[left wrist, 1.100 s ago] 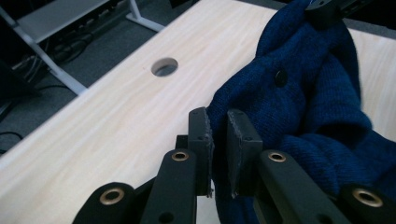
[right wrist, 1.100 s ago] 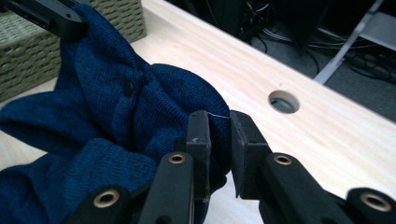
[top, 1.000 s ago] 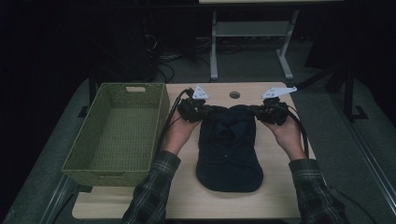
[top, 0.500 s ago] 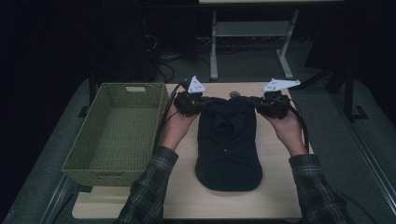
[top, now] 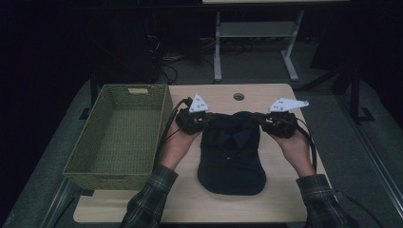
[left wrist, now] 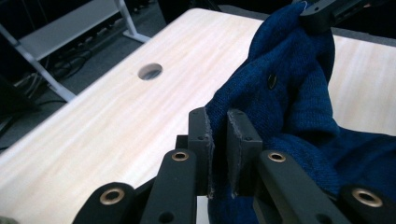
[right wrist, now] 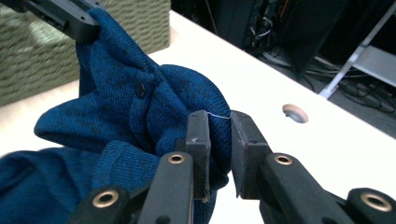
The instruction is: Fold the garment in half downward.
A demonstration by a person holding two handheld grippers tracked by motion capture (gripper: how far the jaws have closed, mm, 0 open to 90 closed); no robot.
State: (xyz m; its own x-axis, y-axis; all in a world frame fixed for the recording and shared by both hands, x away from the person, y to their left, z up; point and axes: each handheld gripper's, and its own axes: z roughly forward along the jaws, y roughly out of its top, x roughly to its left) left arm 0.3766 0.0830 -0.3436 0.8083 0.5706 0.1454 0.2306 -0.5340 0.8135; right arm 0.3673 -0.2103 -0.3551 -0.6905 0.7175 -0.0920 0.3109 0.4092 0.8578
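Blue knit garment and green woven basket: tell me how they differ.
The blue knit garment is soft, dark cloth; the green woven basket is a stiff, open box. The garment's far edge is pinched by the left gripper and right gripper; the basket stands untouched to its left. Both rest on the wooden table.

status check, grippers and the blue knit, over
Left gripper and right gripper both clamped on blue knit garment, far edge lifted off table. Basket left. Nothing in the way.

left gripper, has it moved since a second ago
Yes. In the high view the left gripper, shut on the blue knit garment, has shifted slightly toward the near table edge, away from the round table hole.
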